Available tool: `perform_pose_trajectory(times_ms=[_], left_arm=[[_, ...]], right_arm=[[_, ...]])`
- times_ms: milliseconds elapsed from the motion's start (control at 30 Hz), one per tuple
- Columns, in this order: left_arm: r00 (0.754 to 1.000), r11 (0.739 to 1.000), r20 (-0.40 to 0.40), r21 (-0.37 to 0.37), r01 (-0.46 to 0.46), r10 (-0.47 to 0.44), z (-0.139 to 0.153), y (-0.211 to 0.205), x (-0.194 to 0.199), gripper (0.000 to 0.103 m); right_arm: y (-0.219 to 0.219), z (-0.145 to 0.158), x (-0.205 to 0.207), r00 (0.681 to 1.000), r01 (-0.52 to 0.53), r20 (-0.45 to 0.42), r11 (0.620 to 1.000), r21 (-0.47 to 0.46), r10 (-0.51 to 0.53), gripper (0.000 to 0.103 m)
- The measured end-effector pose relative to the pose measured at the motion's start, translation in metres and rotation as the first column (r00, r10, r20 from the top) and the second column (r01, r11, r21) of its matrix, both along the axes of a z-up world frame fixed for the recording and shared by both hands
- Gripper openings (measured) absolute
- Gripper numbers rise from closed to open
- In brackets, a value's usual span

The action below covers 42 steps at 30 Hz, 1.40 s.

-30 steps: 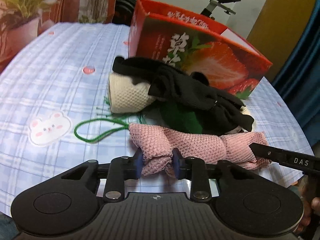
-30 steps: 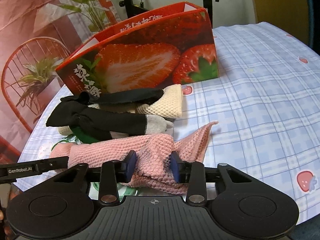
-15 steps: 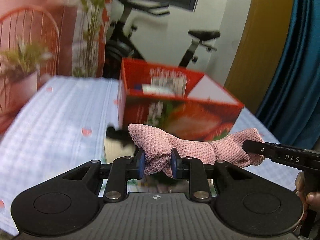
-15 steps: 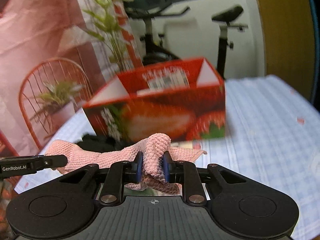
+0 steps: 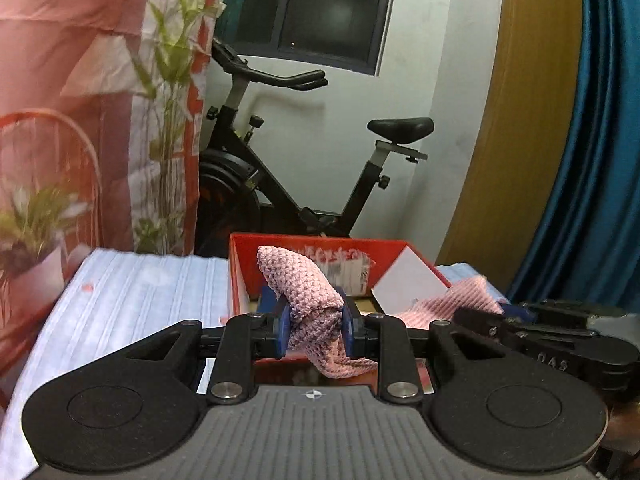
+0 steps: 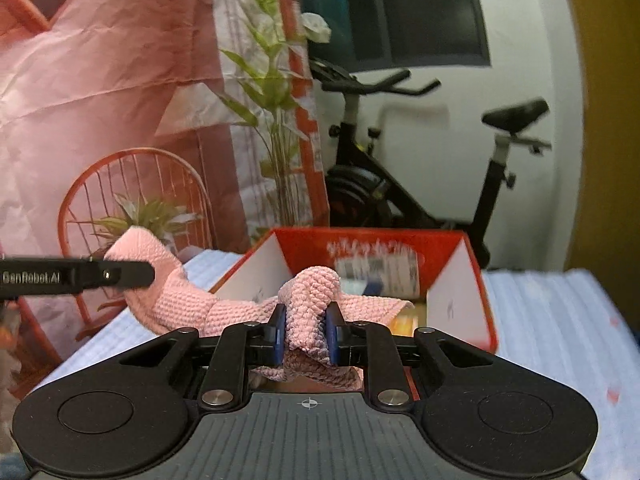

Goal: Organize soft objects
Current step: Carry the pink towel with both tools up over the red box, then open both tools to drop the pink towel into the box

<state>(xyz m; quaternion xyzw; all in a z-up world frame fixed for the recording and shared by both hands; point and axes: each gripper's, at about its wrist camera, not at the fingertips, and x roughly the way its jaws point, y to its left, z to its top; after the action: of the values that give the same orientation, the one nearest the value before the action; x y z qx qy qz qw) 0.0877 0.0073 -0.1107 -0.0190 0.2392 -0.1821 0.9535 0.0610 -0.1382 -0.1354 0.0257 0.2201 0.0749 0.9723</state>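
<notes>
Pink cloth (image 5: pixel 316 304) between both hand-held grippers' pads

Open red box (image 6: pixel 460 304) ahead, mostly empty

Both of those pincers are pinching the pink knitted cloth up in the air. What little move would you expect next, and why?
Probably carry it forward a little, over the open red box. The left gripper and right gripper each clamp one end of the pink cloth, which hangs between them just in front of the box's opening, so a short move forward puts it above the inside.
</notes>
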Motion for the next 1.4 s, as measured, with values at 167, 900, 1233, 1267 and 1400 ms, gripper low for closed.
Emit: perform_pose_trajectory(times_ms=[167,900,1233,1267,1400], left_arm=[[1.000,0.998,0.007,0.058,0.004,-0.004,0.003,-0.017,0.043,0.027],[0.922,0.976,-0.380,0.165,0.146,-0.073,-0.082,-0.067,0.136,0.027],[0.918,0.975,-0.387,0.152,0.162,-0.093,-0.079,-0.065,0.134,0.040],[0.922,0.976,-0.375,0.145,0.164,-0.099,-0.076,-0.064,0.133,0.051],[0.936,0.976,-0.334,0.143,0.167,-0.112,-0.061,-0.065,0.128,0.065]], right_arm=[[-0.020,0.004,0.041,0.999,0.043,0.005,0.999,-0.013,-0.043,0.018],[-0.027,-0.068,0.153,0.922,0.002,-0.386,0.996,-0.089,-0.036,0.018],[-0.031,-0.078,0.155,0.895,0.061,-0.441,0.997,-0.044,-0.074,0.022],[-0.031,-0.077,0.154,0.896,0.066,-0.436,0.997,-0.044,-0.079,0.025],[-0.032,-0.065,0.150,0.911,0.079,-0.402,0.996,-0.047,-0.091,0.035]])
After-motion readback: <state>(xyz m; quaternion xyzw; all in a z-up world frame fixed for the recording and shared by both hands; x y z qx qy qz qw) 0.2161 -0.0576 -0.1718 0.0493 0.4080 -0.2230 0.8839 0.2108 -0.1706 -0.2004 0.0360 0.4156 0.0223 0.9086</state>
